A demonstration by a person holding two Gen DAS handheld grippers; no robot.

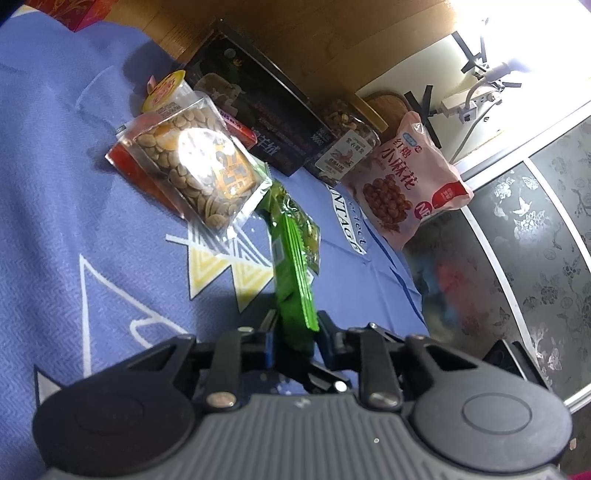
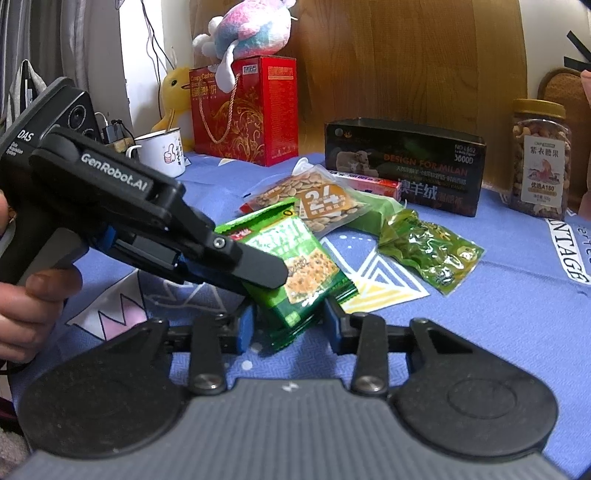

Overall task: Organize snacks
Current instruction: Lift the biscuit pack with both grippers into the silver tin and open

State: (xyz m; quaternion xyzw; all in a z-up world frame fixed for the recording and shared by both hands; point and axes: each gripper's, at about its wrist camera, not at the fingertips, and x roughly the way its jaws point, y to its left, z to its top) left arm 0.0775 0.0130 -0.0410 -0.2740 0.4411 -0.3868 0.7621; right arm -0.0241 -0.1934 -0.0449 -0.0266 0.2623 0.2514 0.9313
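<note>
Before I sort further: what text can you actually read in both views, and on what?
"GenRobot.AI": left gripper
"DAS": its camera housing
"DESIGN FOR MILAN": black box
"24": clear bean bag
"A180": nut jar
"小麻花": pink bag
"NTAGE": blue cloth
Green packets: print too blurred.

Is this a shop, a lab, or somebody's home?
Most likely a home, perhaps a bedroom or living room. Plush toys sit on a red gift box, an enamel mug stands nearby, and snack packets lie on a blue printed cloth rather than shelves.
</note>
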